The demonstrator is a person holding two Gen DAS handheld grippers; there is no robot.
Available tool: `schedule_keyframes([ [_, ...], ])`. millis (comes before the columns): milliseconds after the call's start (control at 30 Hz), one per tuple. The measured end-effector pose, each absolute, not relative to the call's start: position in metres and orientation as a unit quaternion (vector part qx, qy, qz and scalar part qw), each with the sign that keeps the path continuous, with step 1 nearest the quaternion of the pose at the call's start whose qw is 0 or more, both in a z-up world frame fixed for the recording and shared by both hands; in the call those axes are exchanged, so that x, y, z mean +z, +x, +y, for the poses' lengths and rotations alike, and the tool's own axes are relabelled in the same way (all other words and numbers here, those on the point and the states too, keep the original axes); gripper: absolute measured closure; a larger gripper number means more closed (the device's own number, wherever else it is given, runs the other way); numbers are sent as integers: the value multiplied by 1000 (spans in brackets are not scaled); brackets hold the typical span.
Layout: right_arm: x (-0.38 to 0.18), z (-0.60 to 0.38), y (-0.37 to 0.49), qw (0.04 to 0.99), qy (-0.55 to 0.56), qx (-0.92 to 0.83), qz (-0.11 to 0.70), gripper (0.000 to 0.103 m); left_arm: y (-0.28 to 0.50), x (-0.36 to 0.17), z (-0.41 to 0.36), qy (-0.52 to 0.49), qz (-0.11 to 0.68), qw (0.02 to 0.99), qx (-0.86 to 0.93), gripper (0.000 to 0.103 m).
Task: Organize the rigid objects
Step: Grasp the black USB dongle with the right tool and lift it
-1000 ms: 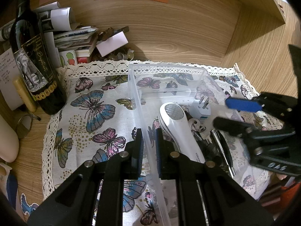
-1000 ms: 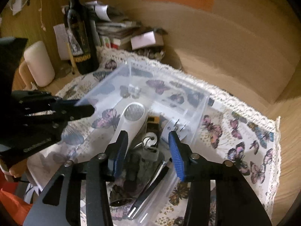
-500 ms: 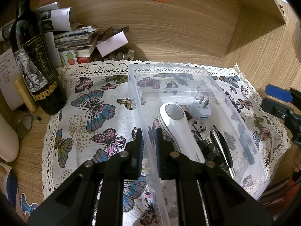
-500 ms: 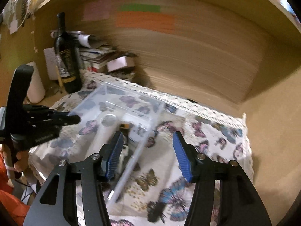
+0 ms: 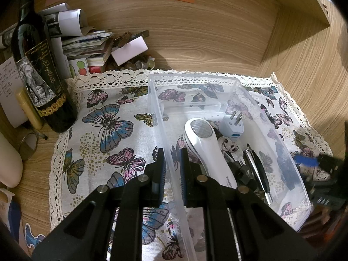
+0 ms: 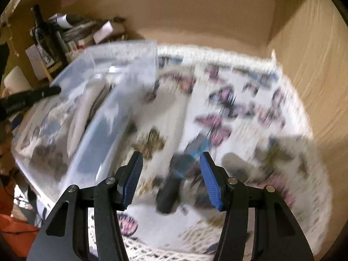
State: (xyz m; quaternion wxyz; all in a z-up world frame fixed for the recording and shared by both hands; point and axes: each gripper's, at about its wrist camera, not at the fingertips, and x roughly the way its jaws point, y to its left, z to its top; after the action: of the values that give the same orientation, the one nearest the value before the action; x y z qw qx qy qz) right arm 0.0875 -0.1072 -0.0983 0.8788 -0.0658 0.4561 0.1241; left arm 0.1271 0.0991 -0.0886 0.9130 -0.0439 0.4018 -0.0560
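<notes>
A clear plastic bin (image 5: 269, 130) stands on a butterfly-print cloth (image 5: 102, 130). It holds a white handheld device (image 5: 206, 150), a white plug adapter (image 5: 232, 126), keys and pens. My left gripper (image 5: 173, 167) is shut on the bin's left wall. My right gripper (image 6: 170, 179) is open and empty above the cloth, right of the bin (image 6: 113, 100). A dark, blurred object with a blue part (image 6: 174, 178) lies on the cloth between its fingers. The right wrist view is motion-blurred.
A dark wine bottle (image 5: 37, 65) stands at the back left beside a pile of papers and booklets (image 5: 87, 45). Wooden walls close the back and right. A white cylinder (image 5: 8, 161) stands at the left edge.
My right gripper has left the bin, swung right and come down over the cloth beside it. The left gripper and the bin have not moved.
</notes>
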Motion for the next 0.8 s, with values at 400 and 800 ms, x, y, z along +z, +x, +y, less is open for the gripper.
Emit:
schedule_keyframes([
  [400, -116, -108, 71, 883, -54, 100, 455, 79, 126, -89, 99, -43, 403, 913, -57, 93],
  [800, -65, -100, 87, 915, -70, 105, 382, 79, 126, -89, 100, -43, 403, 913, -56, 93],
])
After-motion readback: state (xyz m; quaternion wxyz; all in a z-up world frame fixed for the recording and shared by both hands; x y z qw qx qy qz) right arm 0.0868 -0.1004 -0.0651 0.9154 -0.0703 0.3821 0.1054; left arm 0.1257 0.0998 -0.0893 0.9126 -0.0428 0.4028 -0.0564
